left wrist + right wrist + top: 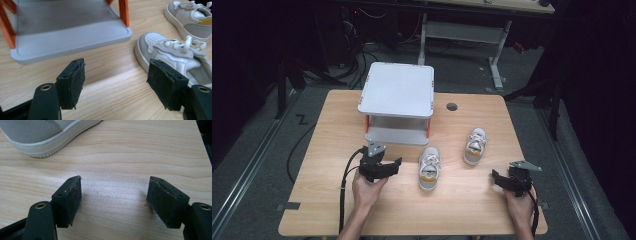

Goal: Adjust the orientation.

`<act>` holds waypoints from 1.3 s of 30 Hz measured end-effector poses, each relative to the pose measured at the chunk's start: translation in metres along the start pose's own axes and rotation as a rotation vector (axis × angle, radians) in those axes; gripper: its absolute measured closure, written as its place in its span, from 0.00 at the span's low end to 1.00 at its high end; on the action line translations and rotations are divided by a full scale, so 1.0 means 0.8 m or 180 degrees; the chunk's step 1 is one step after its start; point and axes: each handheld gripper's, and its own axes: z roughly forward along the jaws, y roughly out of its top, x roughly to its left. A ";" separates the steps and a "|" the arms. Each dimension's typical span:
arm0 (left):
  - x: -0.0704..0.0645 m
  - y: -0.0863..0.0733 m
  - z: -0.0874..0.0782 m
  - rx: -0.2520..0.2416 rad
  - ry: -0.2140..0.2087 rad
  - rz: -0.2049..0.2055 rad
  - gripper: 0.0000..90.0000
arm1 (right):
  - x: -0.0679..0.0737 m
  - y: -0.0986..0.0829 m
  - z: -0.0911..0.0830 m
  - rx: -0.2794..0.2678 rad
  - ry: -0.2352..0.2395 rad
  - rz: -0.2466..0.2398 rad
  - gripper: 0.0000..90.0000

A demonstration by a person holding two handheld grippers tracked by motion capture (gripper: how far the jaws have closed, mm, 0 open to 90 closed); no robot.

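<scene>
Both our grippers are wide open and hold nothing. Our left gripper sits just left of the near shoe. Our right gripper rests low on the table, apart from the far shoe. We think we are about to pick up the shoes. Next we must slide the left jaws around the near shoe, maybe to put it on the rack.

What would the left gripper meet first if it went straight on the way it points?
Probably the near shoe: the left gripper, open, points across bare table, with the shoe just ahead beside its right finger. The grey shelf lies farther off to the left.
</scene>
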 end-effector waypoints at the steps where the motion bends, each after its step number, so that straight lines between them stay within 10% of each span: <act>1: 0.003 -0.001 -0.001 0.0005 0.0010 0.0008 0.34 | 0.000 0.000 0.000 0.0000 -0.0001 -0.0001 0.31; 29: 0.055 -0.054 0.002 0.0076 0.0375 -0.0297 0.33 | 0.001 0.000 -0.001 -0.0023 0.0012 -0.0009 0.39; 39: 0.060 -0.060 0.023 0.0156 0.0568 -0.0157 0.35 | 0.002 -0.001 -0.003 -0.0042 0.0066 -0.0066 0.47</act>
